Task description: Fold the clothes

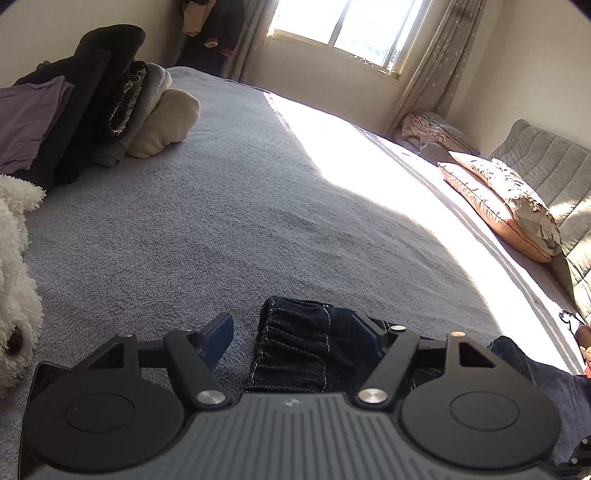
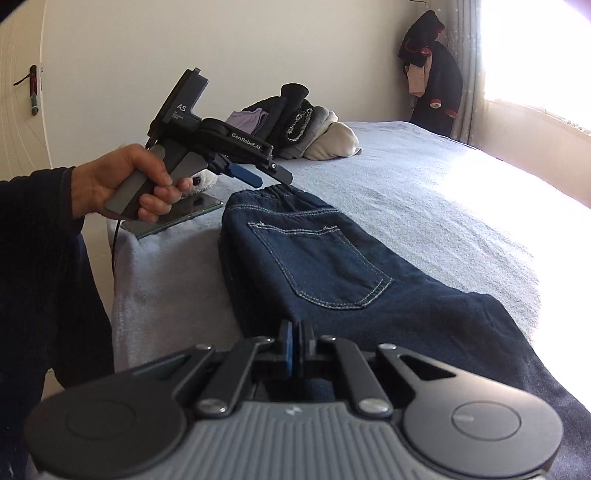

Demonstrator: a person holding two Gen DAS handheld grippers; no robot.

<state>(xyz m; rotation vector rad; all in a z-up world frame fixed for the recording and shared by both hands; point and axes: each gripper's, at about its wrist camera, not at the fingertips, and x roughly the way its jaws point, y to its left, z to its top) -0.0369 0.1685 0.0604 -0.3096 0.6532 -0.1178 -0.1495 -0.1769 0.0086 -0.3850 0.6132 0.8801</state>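
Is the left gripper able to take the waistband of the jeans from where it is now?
Probably yes. The left gripper is open and hangs just over the jeans at the waistband. One finger already reaches over the denim, and nothing lies between them.

A white plush toy [image 1: 14,280] lies at the left edge of the left wrist view, and a dark phone [image 1: 40,380] lies flat just below it on the grey blanket [image 1: 207,229]. A window [image 1: 347,26] with star-patterned curtains [image 1: 436,66] is at the top centre. Two pillows [image 1: 506,203] lean on a grey quilted headboard [image 1: 546,162] at the right. In the right wrist view, a door handle [image 2: 32,86] is at the upper left, and dark garments hang [image 2: 432,70] in the upper right corner of the room.
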